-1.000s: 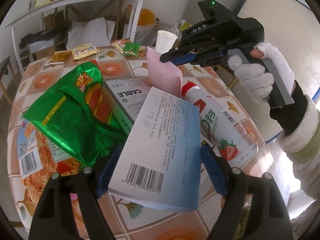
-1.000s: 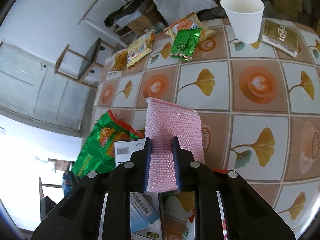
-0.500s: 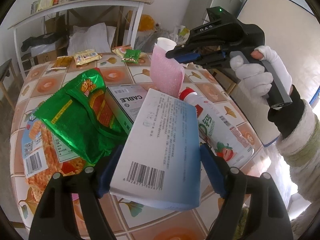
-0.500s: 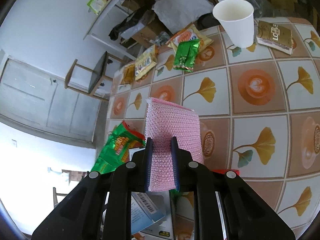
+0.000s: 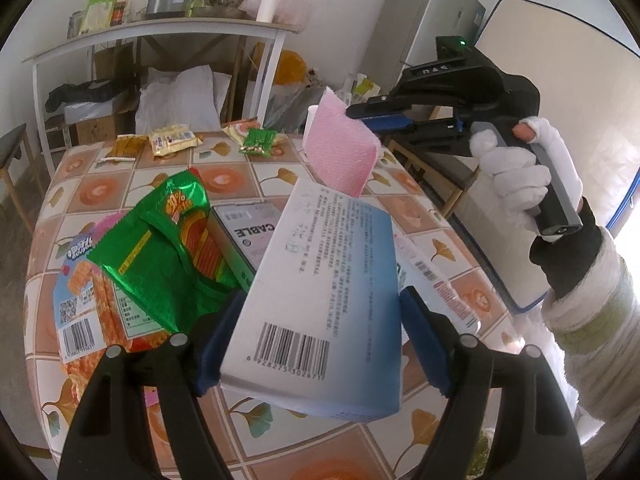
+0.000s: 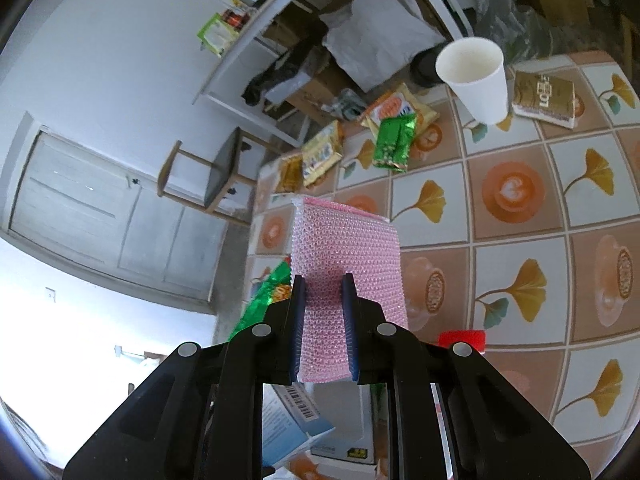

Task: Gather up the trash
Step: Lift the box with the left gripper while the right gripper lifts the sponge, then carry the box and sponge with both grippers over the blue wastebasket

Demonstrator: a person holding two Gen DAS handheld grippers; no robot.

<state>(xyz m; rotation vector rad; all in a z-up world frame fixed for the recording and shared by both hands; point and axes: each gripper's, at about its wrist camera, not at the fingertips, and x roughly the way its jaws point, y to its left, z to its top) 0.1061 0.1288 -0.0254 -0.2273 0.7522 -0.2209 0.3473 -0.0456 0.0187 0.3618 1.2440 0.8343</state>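
Left gripper (image 5: 320,332), jaws wide, clamps a white-and-blue carton (image 5: 324,300) by its side edges. Right gripper (image 6: 323,328), jaws nearly closed, pinches a pink bubble-wrap pouch (image 6: 344,256), carried by a gloved hand (image 5: 520,176). Compared with a second earlier, both items sit higher above the tiled table (image 5: 256,168), with more of the room behind showing. Both pieces are thus lifted clear and ready to carry off; no bin is visible. Green snack bag (image 5: 160,256), cable box (image 5: 248,232) and paper cup (image 6: 476,80) remain on the table.
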